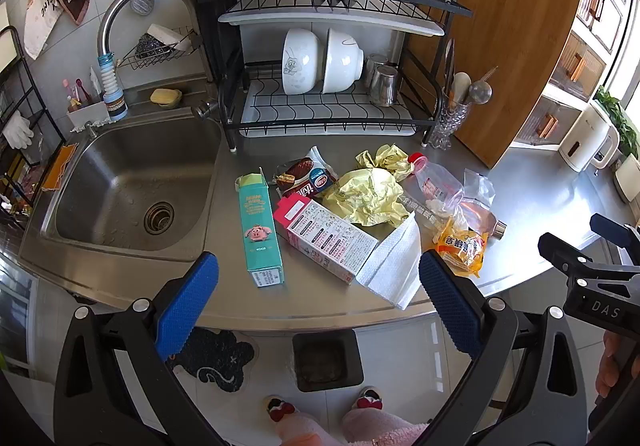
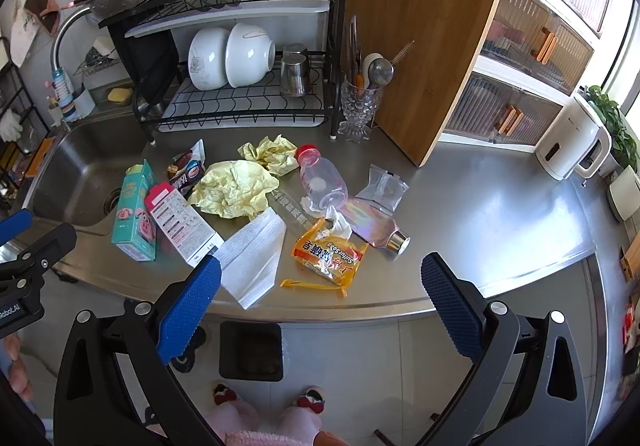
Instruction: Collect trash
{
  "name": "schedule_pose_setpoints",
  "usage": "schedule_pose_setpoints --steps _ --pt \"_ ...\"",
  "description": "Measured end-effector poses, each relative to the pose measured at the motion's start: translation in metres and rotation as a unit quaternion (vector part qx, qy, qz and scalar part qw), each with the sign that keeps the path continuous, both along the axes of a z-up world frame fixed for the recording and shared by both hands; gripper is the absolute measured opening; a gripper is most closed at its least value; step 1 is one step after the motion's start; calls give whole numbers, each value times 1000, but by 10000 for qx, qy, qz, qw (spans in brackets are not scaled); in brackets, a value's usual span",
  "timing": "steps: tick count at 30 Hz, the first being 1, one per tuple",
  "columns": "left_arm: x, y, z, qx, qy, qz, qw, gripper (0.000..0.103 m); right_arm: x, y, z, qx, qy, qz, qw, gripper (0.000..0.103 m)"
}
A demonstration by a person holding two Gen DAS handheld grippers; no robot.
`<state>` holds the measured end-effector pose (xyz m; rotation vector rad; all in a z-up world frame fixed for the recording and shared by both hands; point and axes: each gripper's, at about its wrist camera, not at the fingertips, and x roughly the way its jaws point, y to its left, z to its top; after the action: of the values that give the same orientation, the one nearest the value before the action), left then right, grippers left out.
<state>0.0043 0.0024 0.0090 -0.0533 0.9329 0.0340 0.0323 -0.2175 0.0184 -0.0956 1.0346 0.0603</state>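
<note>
Trash lies on the steel counter [image 1: 532,205]: a teal carton [image 1: 260,226], a pink-and-white box [image 1: 328,238], a white paper towel [image 1: 396,266], crumpled yellow paper [image 1: 368,197], a snack wrapper [image 1: 306,175], a clear bottle with a red cap [image 1: 436,181], an orange soap packet [image 1: 462,246] and a clear bag [image 2: 382,185]. A black bin [image 1: 326,360] stands on the floor below the counter edge; it also shows in the right wrist view [image 2: 251,352]. My left gripper [image 1: 318,306] is open and empty above the counter edge. My right gripper [image 2: 320,306] is open and empty too.
A sink [image 1: 128,189] is at the left. A black dish rack [image 1: 332,93] with bowls and a wooden cutting board [image 1: 504,45] stand behind the trash. A glass utensil holder [image 1: 450,121] is beside the rack. A white appliance [image 2: 572,141] stands at the right.
</note>
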Motion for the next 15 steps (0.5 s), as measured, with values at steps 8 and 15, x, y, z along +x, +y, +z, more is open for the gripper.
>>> schedule_pose_setpoints --steps 8,15 --pt "2 -1 -3 29 22 12 10000 95 -1 -1 -1 -6 -11 5 10000 100" --pt "1 0 -5 18 21 16 10000 95 0 -2 -1 -1 -10 7 10000 100"
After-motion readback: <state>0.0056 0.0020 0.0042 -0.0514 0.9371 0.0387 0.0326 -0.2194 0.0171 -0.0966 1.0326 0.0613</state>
